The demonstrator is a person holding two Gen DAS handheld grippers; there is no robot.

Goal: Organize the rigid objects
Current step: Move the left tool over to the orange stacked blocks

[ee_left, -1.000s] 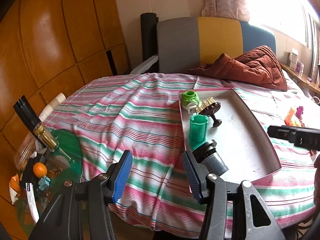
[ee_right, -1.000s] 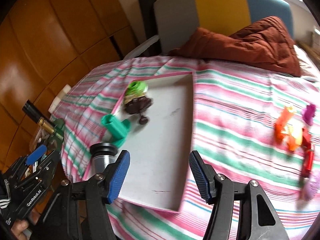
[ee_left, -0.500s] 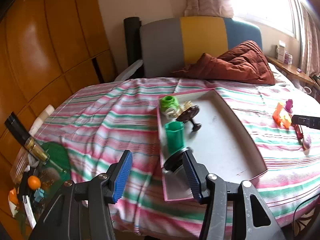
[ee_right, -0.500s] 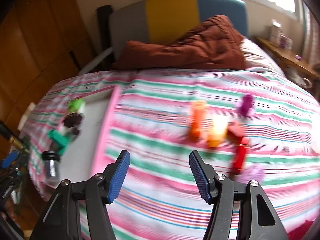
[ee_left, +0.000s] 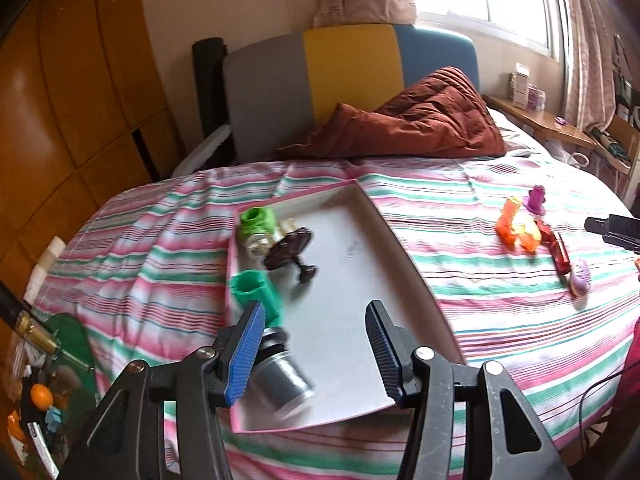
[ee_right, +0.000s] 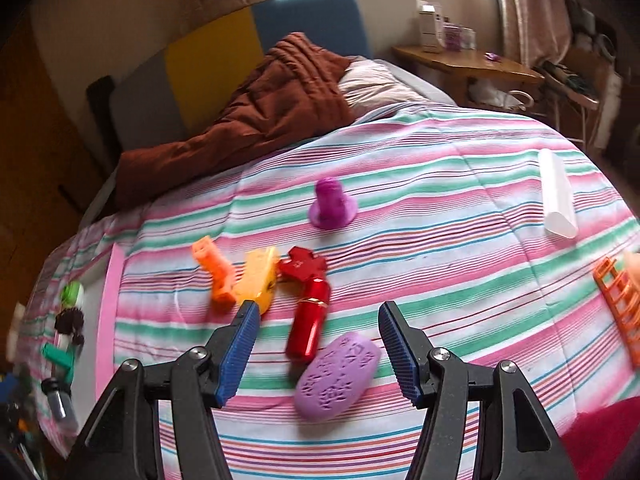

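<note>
Tray, pink-rimmed with grey floor, sits on the striped bed; green cup, lime piece, dark wheel part and grey cylinder crowd its 9 o'clock edge. Loose toys lie at 3 o'clock of it: red tube, purple oval, orange piece. Left gripper fingers spread, empty. Right gripper fingers spread, empty; its view has swung from the tray to the toys.
</note>
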